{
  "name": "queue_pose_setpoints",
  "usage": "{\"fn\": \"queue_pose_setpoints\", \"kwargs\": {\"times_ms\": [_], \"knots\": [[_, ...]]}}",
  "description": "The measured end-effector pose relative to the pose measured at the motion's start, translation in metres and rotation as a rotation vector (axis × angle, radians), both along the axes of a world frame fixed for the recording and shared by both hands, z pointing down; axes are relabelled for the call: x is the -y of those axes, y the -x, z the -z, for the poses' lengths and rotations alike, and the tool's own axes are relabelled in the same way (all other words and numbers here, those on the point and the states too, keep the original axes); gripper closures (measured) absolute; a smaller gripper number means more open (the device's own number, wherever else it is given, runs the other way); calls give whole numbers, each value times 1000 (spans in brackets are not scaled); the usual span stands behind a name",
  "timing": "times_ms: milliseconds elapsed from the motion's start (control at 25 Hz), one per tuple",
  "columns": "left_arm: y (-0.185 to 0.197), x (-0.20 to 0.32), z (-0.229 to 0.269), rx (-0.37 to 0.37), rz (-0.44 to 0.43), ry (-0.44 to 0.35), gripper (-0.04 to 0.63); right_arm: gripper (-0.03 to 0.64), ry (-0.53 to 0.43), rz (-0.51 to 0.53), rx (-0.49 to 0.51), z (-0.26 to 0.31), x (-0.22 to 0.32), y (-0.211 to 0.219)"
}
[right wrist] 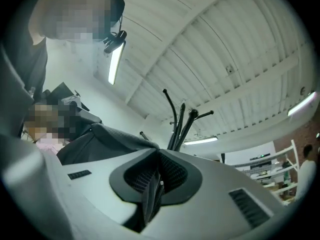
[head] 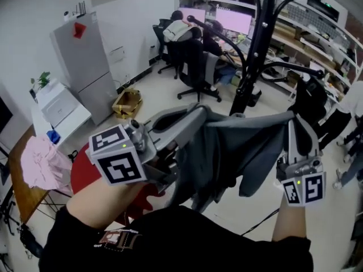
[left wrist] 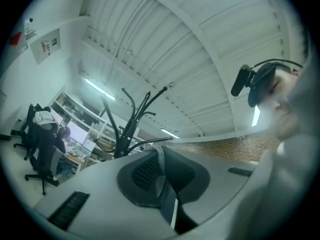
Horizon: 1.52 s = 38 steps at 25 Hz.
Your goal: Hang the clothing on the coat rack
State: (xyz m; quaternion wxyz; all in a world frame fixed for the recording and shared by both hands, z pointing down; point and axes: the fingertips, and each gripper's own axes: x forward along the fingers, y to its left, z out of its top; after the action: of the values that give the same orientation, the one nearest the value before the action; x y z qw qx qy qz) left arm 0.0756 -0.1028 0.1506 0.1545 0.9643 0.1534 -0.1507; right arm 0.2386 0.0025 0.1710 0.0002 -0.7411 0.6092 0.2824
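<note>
A dark grey garment (head: pixel 238 146) hangs stretched between my two grippers, in front of my chest in the head view. My left gripper (head: pixel 198 112) is shut on its left top edge, and my right gripper (head: pixel 293 120) is shut on its right top edge. The black coat rack (head: pixel 253 50) stands just beyond the garment, its curved arms spreading overhead. In the left gripper view a grey fold (left wrist: pixel 159 159) is pinched in the shut left gripper (left wrist: pixel 162 176), with the rack (left wrist: pixel 127 129) behind. In the right gripper view the right gripper (right wrist: pixel 154 181) pinches cloth (right wrist: pixel 100 141), and the rack (right wrist: pixel 180 124) rises ahead.
People sit on black office chairs (head: pixel 193 67) at desks with lit monitors (head: pixel 232 20) behind the rack. Shelves (head: pixel 317 27) line the right wall. A grey cabinet (head: pixel 85 61) and a cardboard box (head: pixel 127 102) stand at the left. Pink cloth (head: pixel 42 163) lies on a wooden table.
</note>
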Motion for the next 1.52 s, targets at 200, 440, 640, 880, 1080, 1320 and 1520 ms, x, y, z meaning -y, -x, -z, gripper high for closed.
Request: {"fn": "queue_pose_setpoints", "kwargs": {"times_ms": [200, 440, 640, 880, 1080, 1320, 1520], "knots": [[-25, -17, 20, -27, -79, -89, 595, 606, -33, -121, -53, 32, -19, -20], [-58, -42, 15, -13, -55, -285, 595, 606, -37, -201, -98, 49, -47, -41], [-97, -64, -4, -3, 51, -651, 595, 606, -30, -132, -72, 41, -46, -83], [-167, -90, 0, 39, 125, -716, 595, 606, -24, -37, -58, 46, -45, -160], [-215, -87, 3, 62, 220, -708, 595, 606, -25, 9, -74, 51, -27, -214], [-251, -68, 2, 121, 325, -716, 595, 606, -35, 52, -78, 60, 7, -252], [-270, -54, -3, 165, 385, -747, 595, 606, -37, 85, -32, 55, 48, -272]]}}
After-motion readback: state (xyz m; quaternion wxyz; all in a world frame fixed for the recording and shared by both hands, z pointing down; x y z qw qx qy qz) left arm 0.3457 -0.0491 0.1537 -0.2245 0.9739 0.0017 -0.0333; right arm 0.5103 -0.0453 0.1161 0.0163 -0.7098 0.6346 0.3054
